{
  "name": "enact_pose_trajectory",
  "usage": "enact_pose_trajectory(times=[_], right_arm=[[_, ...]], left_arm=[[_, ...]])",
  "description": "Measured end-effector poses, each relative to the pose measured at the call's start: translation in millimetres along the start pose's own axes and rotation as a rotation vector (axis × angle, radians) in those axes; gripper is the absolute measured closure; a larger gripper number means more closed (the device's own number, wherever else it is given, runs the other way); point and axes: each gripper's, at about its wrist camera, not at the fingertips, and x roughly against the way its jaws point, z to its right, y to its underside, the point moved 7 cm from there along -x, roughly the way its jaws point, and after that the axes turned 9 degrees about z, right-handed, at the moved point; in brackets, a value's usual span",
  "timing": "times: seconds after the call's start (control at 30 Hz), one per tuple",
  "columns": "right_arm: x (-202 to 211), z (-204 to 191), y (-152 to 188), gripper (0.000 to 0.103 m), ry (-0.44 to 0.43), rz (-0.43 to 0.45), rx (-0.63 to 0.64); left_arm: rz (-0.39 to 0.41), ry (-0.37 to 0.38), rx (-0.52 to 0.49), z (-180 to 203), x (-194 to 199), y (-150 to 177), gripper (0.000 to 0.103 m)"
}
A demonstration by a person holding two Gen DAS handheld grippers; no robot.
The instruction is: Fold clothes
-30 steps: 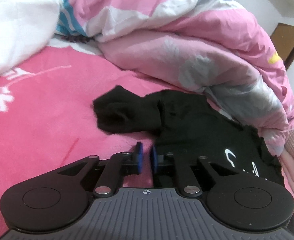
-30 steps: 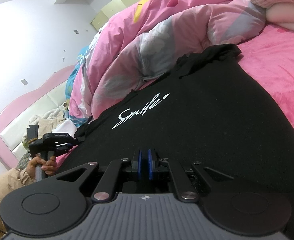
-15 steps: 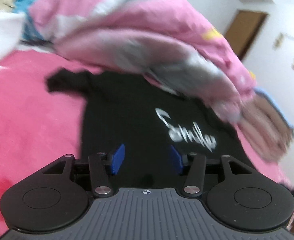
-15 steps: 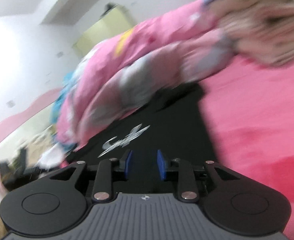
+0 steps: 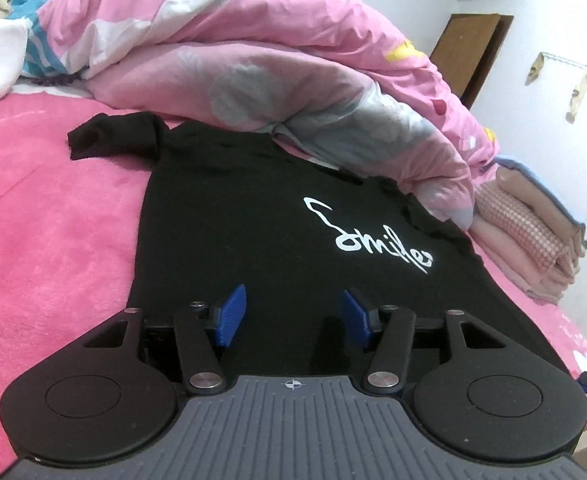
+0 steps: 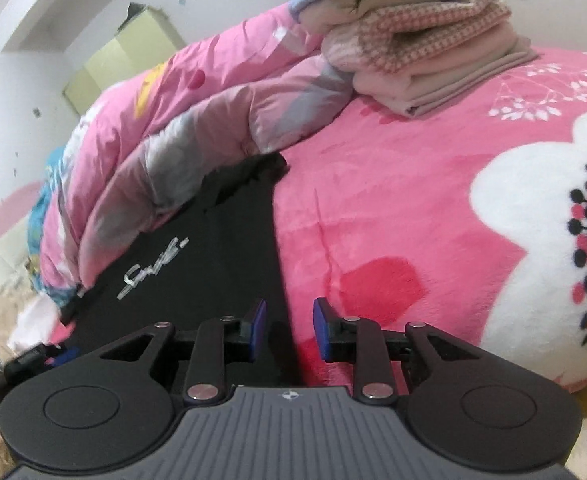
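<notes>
**Black tee flat on bed, both grippers open over hem**

Tee (image 5: 253,216) spread face-up on pink blanket (image 5: 53,240), white script print (image 5: 367,236) showing. Top edge tucked against heaped pink duvet (image 5: 253,72), partly under it. One sleeve (image 5: 109,140) bunched at upper left in left wrist view; other sleeve (image 6: 249,176) crumpled by duvet in right wrist view.

Left gripper (image 5: 293,310): over tee's lower part, jaws abt half open, just been opening, blue pads (image 5: 231,312) apart w/ only flat cloth seen below, nothing pinched.

Right gripper (image 6: 289,328): at tee's right side edge, straddling line betw black cloth and blanket. Jaws a narrower gap, just been opened then eased in slightly; pads (image 6: 258,326) clear of fabric, nothing held.

Stack of folded clothes (image 6: 421,40) on blanket beyond tee's far corner, just beside duvet end. White flower motif (image 6: 541,240) on blanket at right. Brown door (image 5: 469,56) behind in left wrist view. Bit of left gripper visible at lower left of right wrist view (image 6: 37,356), detail unclear.
</notes>
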Motion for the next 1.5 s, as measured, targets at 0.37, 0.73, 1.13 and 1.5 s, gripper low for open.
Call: enact_pose_trajectory(times=[0.37,0.73,1.13,1.5], right_arm=[[17,-6,-3,0.089,-0.006,-0.021,0.023],[31,0,26,0.086,-0.017,-0.261,0.185],[30,12,51,0.085,-0.036,-0.370,0.163],[33,4,39,0.068,-0.077,-0.338,0.257]], left_arm=[[0.017,0.022,0.004,-1,1,1,0.046],[0.019,0.028,-0.004,0,1,3,0.043],[0.024,0.037,0.000,0,2,3,0.042],[0.025,0.041,-0.002,0,2,3,0.041]])
